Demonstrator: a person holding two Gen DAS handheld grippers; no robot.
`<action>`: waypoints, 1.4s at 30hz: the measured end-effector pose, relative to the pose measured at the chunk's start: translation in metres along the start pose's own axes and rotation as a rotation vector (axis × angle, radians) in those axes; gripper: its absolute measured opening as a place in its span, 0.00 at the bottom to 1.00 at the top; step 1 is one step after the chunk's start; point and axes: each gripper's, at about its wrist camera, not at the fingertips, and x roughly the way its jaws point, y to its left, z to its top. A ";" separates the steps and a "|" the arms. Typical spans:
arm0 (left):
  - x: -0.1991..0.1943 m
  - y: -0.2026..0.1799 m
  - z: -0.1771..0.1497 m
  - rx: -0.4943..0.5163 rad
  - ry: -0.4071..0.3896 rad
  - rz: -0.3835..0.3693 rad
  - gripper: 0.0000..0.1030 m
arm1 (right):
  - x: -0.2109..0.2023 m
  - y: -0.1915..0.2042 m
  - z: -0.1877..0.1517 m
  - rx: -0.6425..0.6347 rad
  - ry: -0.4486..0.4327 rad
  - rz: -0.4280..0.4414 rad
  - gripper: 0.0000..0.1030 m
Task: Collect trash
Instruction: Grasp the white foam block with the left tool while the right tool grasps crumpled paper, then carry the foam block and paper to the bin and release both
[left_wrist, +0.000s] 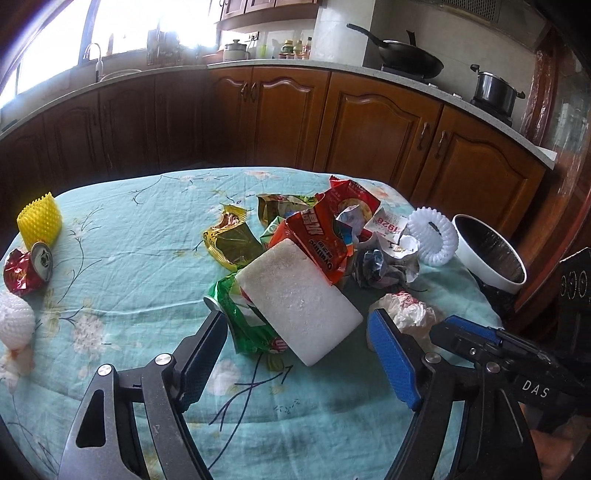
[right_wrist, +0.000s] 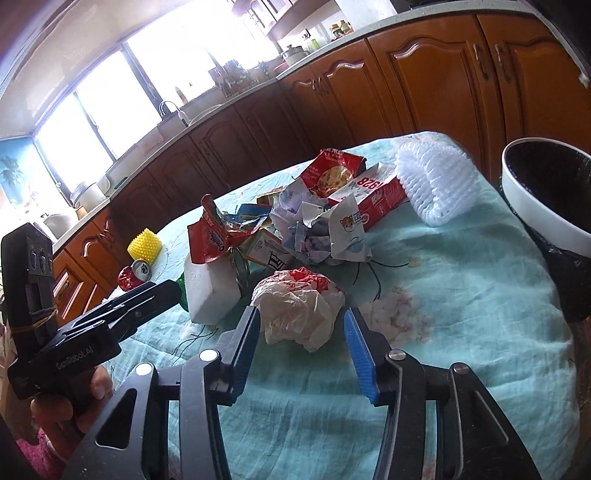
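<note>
A: How are the left gripper (left_wrist: 295, 338) fingers seen?
B: Spread around the white foam block (left_wrist: 299, 304), not pressed on it.

A: And the right gripper (right_wrist: 301, 325)?
B: Released around the crumpled white plastic bag (right_wrist: 299, 308) on the teal floral worktop (right_wrist: 461, 266).

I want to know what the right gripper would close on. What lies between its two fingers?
In the right wrist view, the crumpled white and red plastic bag lies between the fingers of the right gripper, on the teal tablecloth. The pads don't touch it yet.
</note>
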 end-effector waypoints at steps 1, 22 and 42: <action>0.005 0.000 0.003 -0.002 0.012 -0.002 0.76 | 0.005 -0.002 0.001 0.005 0.013 0.009 0.46; 0.029 -0.018 -0.002 0.089 0.054 -0.029 0.14 | -0.034 -0.034 -0.006 0.089 -0.017 0.102 0.17; -0.002 -0.080 -0.005 0.230 0.000 -0.227 0.08 | -0.088 -0.070 -0.005 0.144 -0.133 -0.021 0.17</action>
